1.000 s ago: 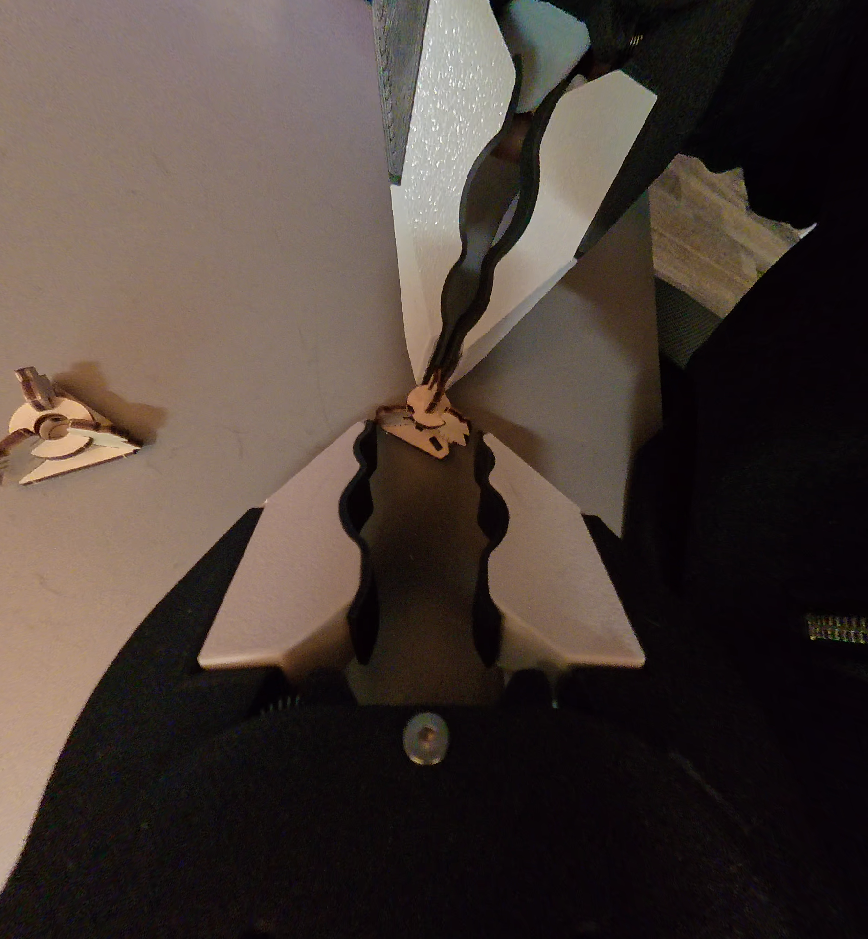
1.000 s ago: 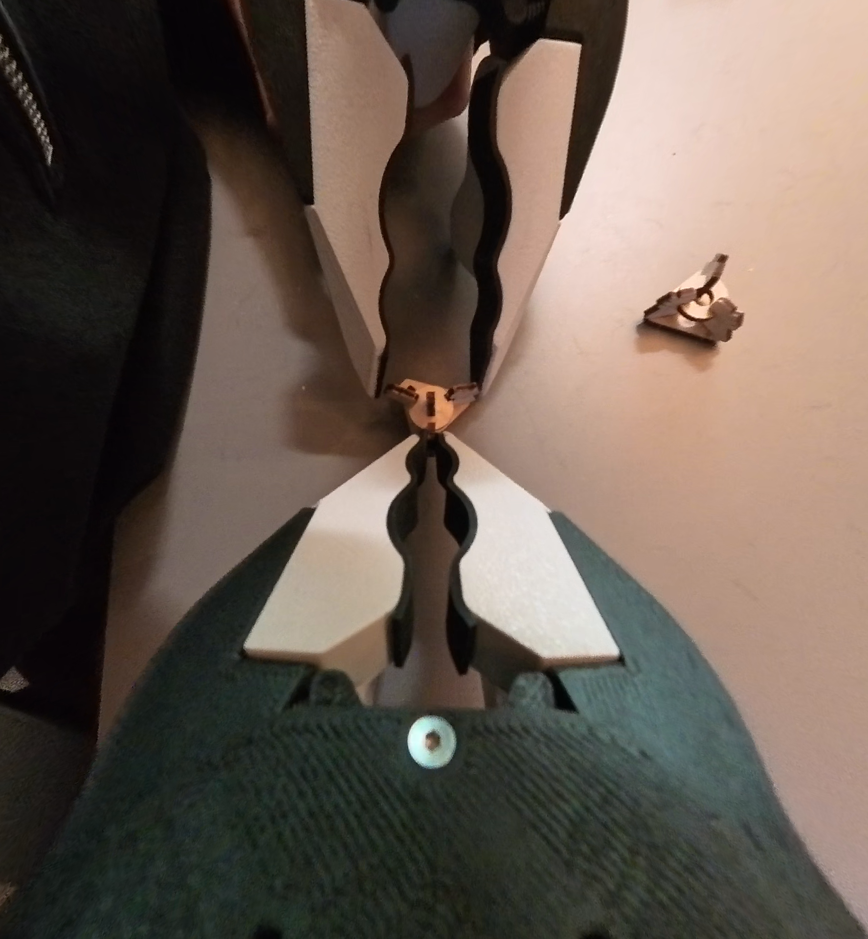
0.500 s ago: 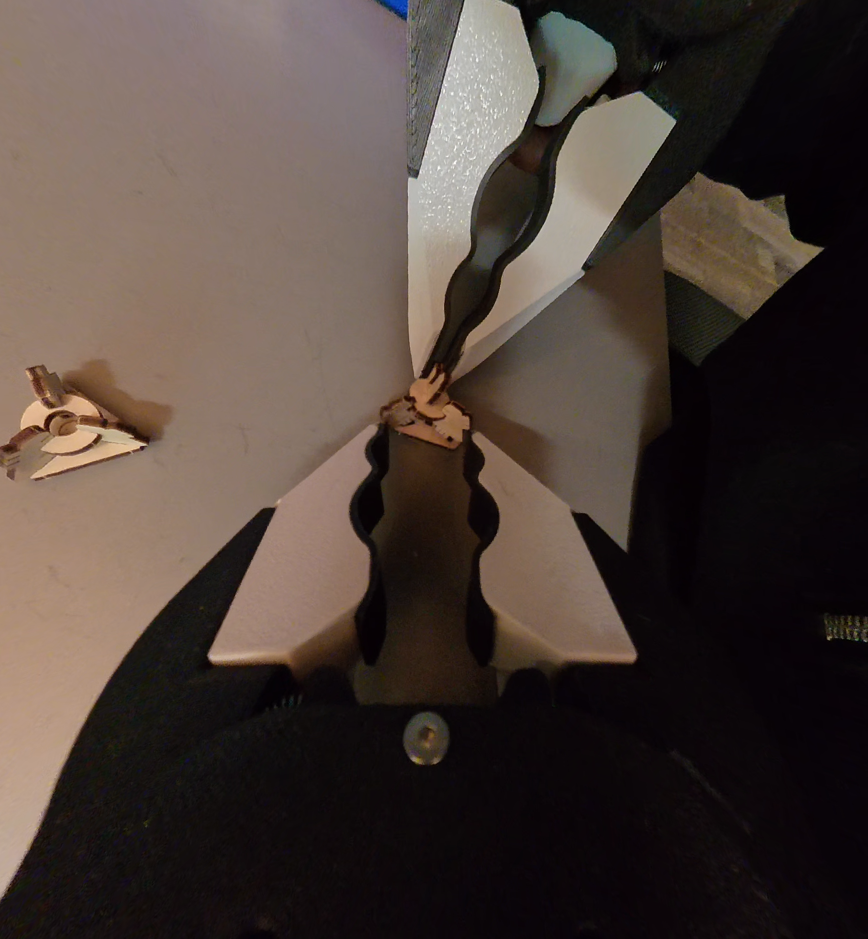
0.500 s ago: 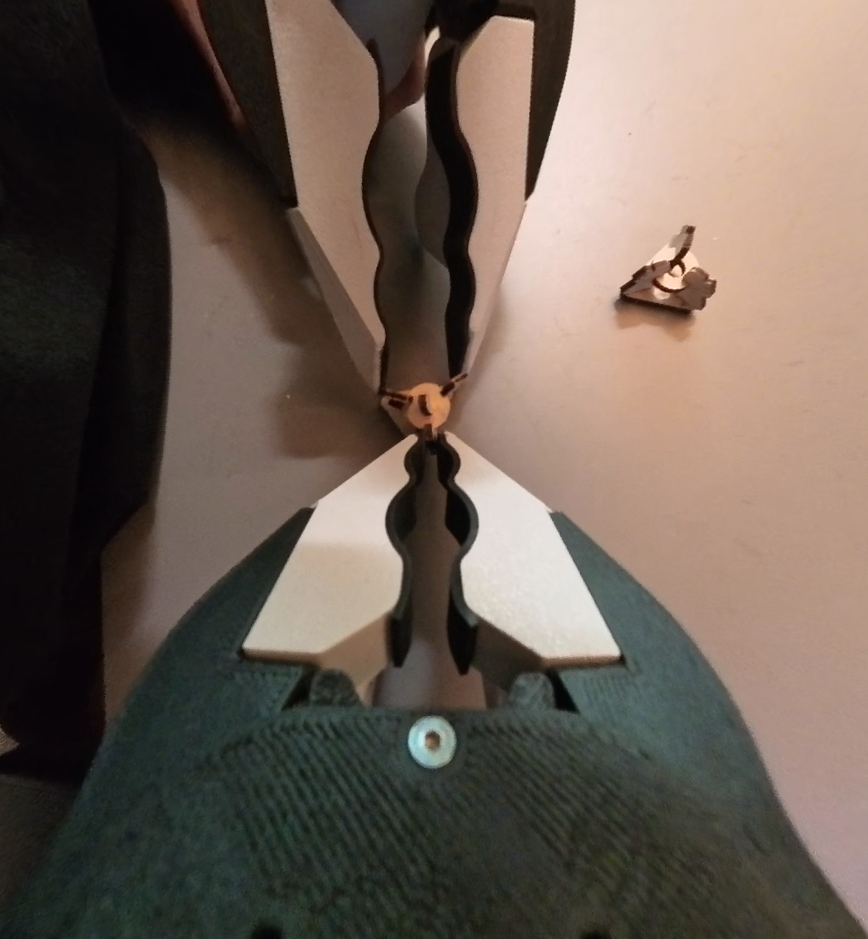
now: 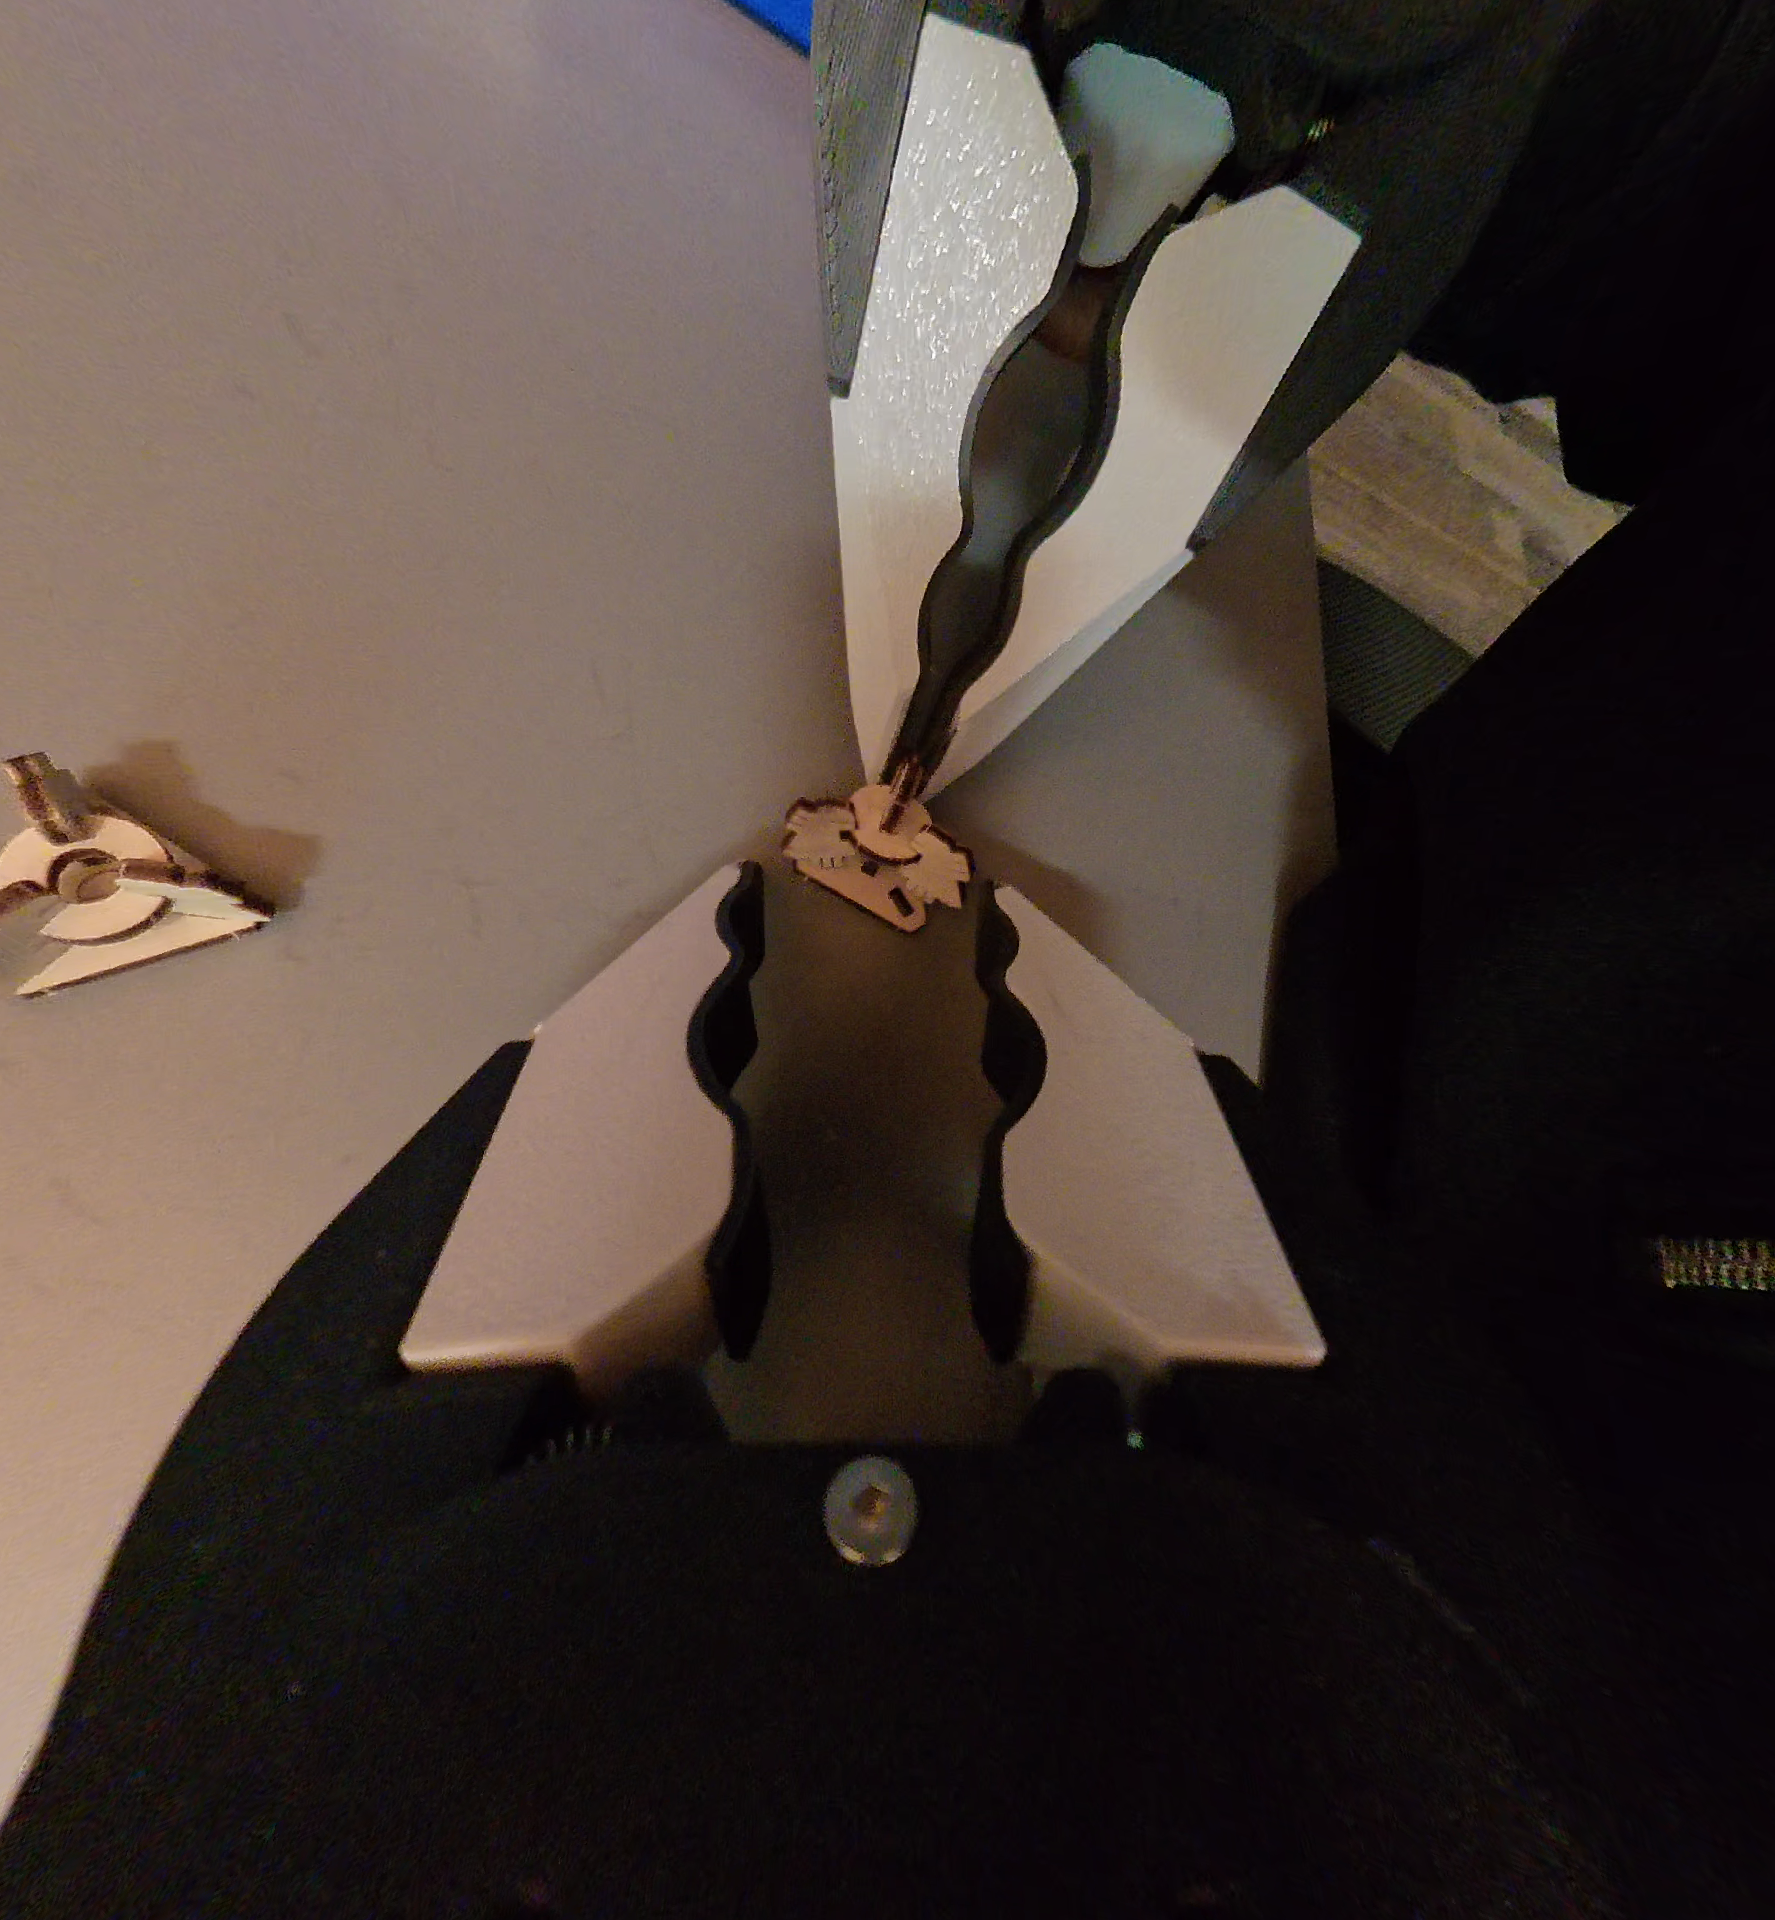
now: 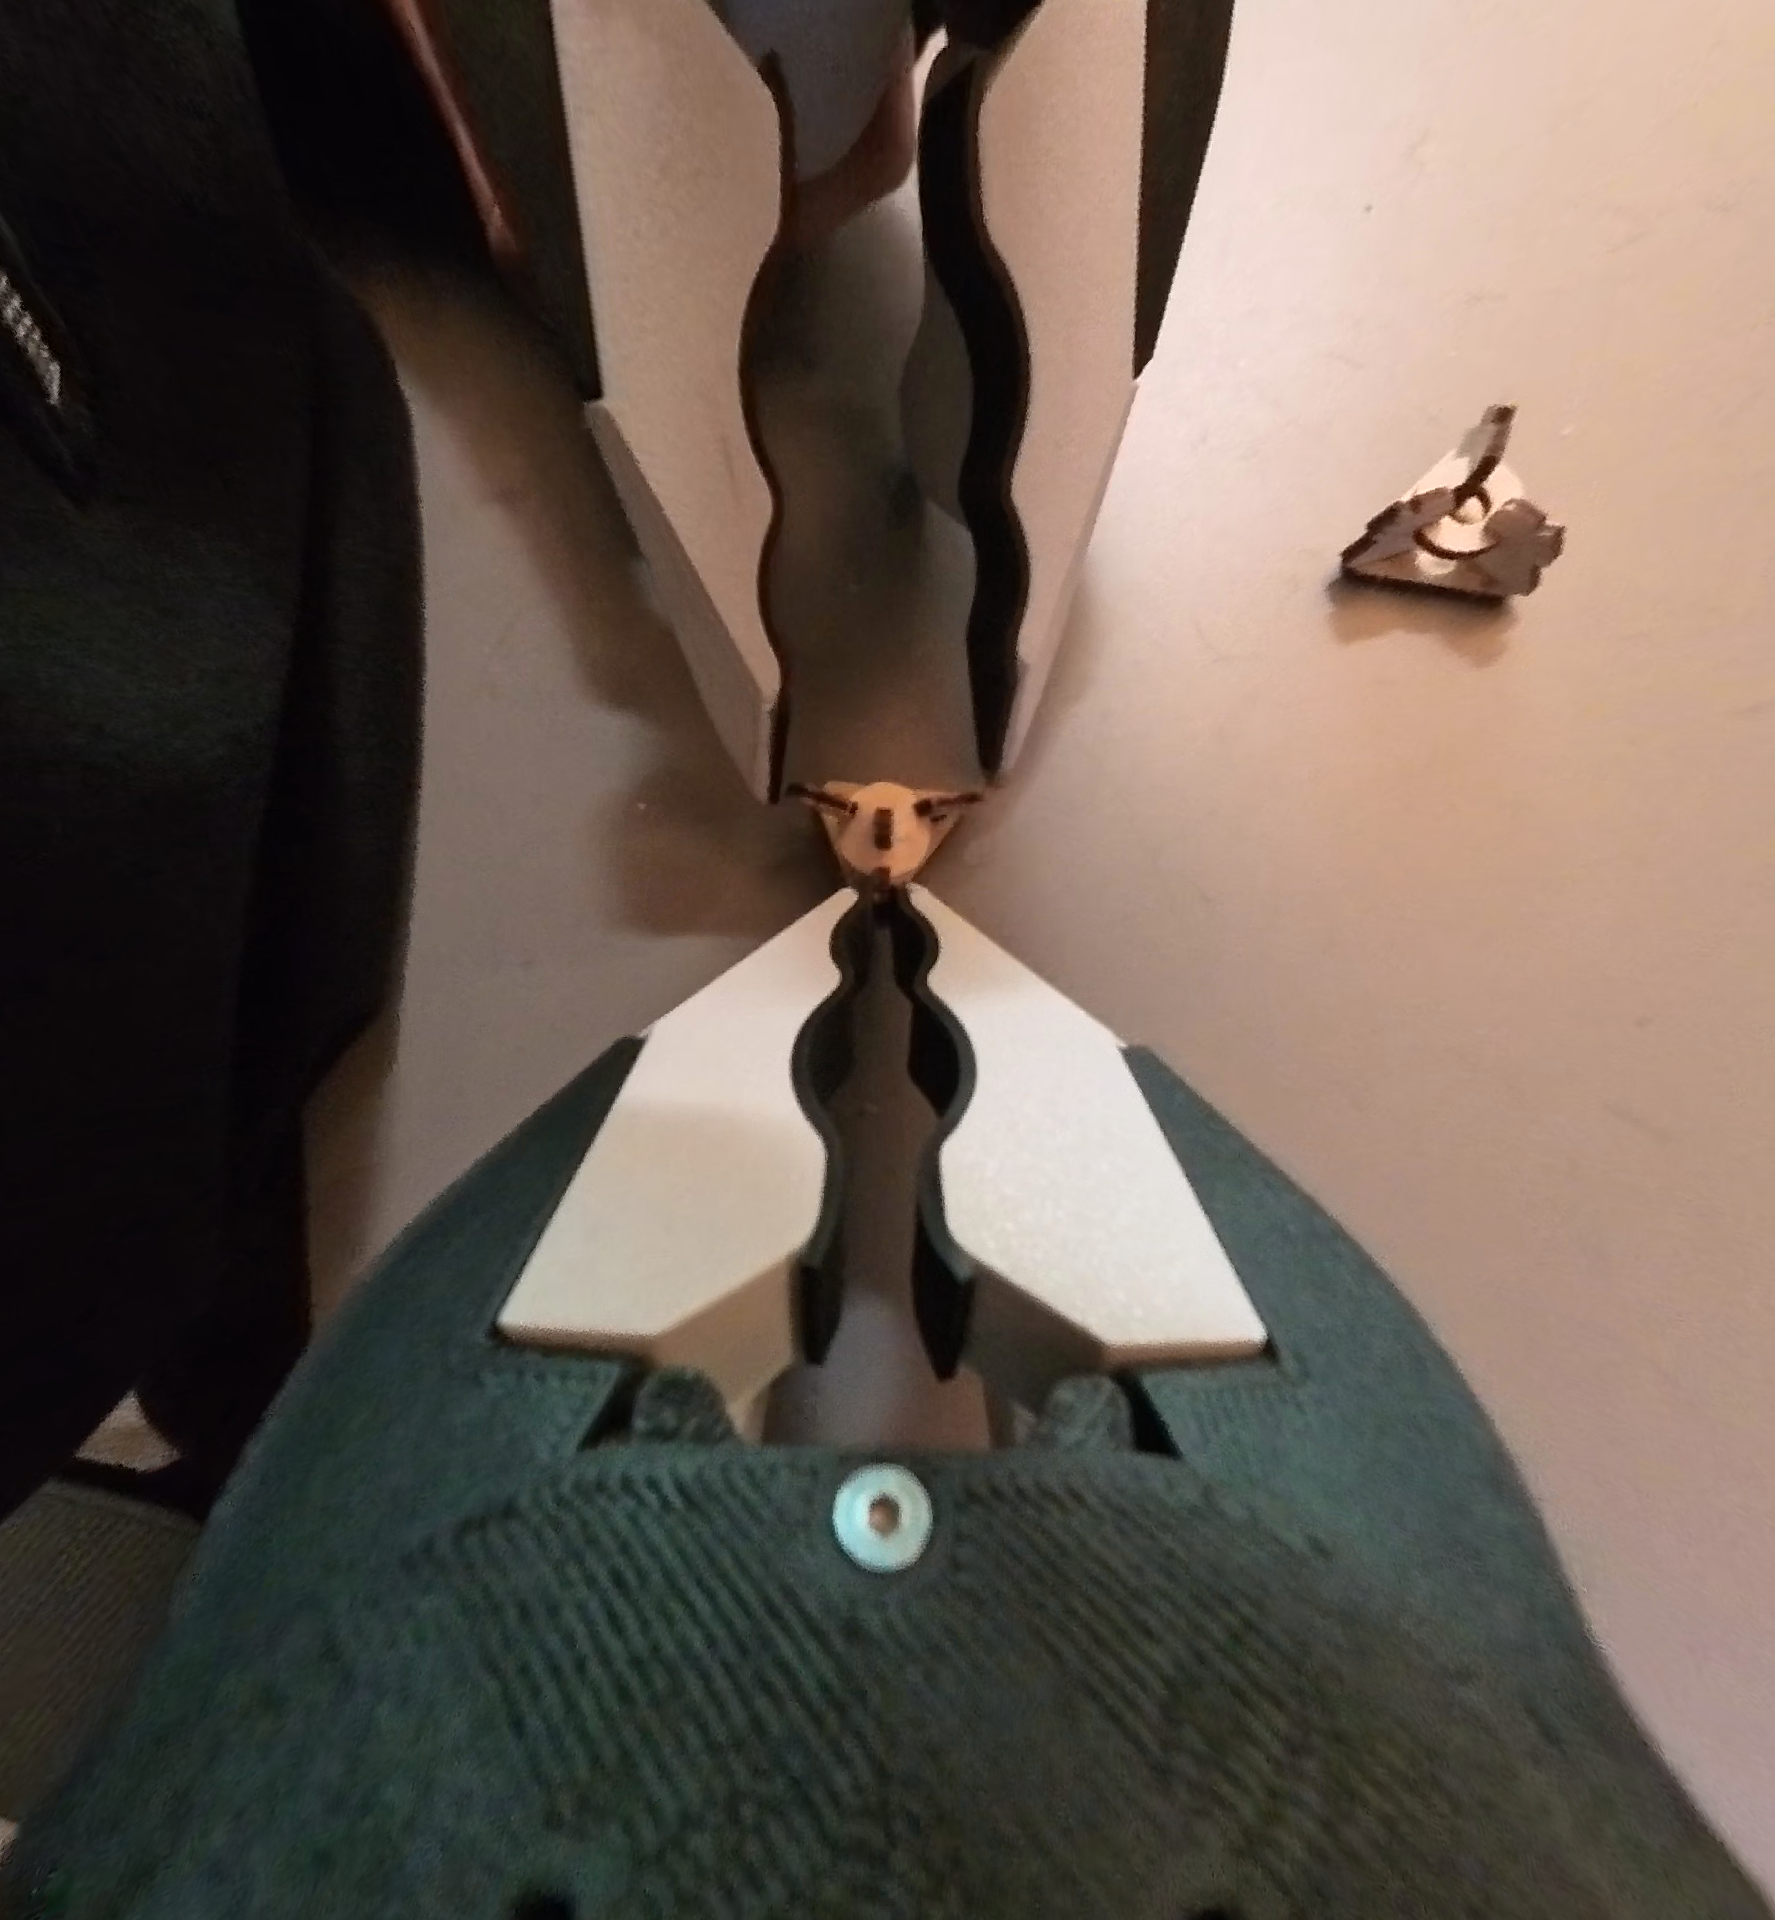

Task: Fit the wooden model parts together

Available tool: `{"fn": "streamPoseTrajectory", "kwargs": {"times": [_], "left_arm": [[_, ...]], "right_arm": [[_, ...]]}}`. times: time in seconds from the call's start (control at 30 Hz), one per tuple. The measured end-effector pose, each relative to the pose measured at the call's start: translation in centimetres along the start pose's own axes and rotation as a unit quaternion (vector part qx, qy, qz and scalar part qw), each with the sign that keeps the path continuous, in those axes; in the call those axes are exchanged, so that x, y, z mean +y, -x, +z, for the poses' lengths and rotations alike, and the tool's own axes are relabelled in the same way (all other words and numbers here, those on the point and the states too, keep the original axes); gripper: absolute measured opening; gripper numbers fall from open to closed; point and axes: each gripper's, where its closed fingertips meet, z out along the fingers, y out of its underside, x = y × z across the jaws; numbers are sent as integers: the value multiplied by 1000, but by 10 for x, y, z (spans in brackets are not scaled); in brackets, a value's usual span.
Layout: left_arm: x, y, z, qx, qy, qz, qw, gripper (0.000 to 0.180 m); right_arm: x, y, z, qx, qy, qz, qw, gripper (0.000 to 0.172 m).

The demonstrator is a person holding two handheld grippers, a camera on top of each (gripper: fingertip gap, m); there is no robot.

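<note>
Widened since a moment ago, left tongs (image 5: 867, 914) straddle the wooden piece (image 5: 872, 862) loosely; right tongs (image 6: 878, 904) pinch its peg shut. A twist could snap it; a second piece (image 5: 83, 894) lies on the desk (image 5: 343, 416) left.

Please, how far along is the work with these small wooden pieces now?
Done, it seems: one assembled piece lies apart on the table. In hand: the right tongs pinch a peg on the second piece, while the left tongs stand open at its wings. Left: the pictures do not show what remains.
</note>
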Motion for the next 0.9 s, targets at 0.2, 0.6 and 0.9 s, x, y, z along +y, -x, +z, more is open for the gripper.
{"fn": "streamPoseTrajectory", "kwargs": {"times": [0.2, 0.6, 0.9], "left_arm": [[-2, -3, -1, 12, -7, -2, 1000, 38], [-13, -8, 3, 46, -23, -10, 999, 41], [-13, -4, 3, 33, -24, -12, 999, 33]], "right_arm": [[1, -1, -1, -30, -12, 38, 999, 1], [0, 1, -3, -65, -33, 76, 994, 1], [0, 1, -2, -62, -35, 79, 994, 1]]}}
